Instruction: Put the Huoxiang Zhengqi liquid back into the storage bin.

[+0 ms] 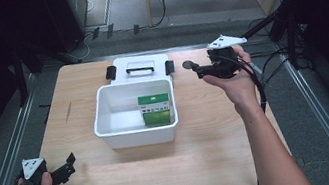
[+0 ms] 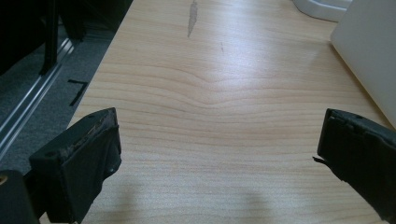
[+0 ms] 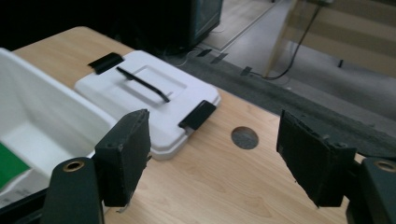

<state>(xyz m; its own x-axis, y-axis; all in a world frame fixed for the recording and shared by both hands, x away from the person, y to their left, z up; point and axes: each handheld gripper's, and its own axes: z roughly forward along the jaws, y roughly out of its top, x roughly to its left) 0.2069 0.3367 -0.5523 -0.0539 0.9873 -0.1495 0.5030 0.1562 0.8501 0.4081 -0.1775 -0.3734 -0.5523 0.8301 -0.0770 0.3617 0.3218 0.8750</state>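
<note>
The white lid (image 1: 140, 67) lies flat just behind the white bin (image 1: 108, 132), and the right gripper (image 1: 201, 69), jaws apart and empty, hovers beside that lid, so a grab at its thin black handle (image 3: 142, 84) risks slipping or dragging it. The left gripper (image 1: 69, 162), jaws also apart, idles well in front of the bin; the green box (image 1: 155, 108) inside is partly hidden by the bin's wall, its print unreadable.

White bin (image 1: 107, 127), green-and-white carton (image 1: 155, 108), white lid (image 1: 140, 66) with black clips, light woodgrain table (image 1: 165, 168).

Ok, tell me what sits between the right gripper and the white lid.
Nothing: in the right gripper view, bare wood table runs from the open right gripper to the lid; a dark round spot lies just aside.
</note>
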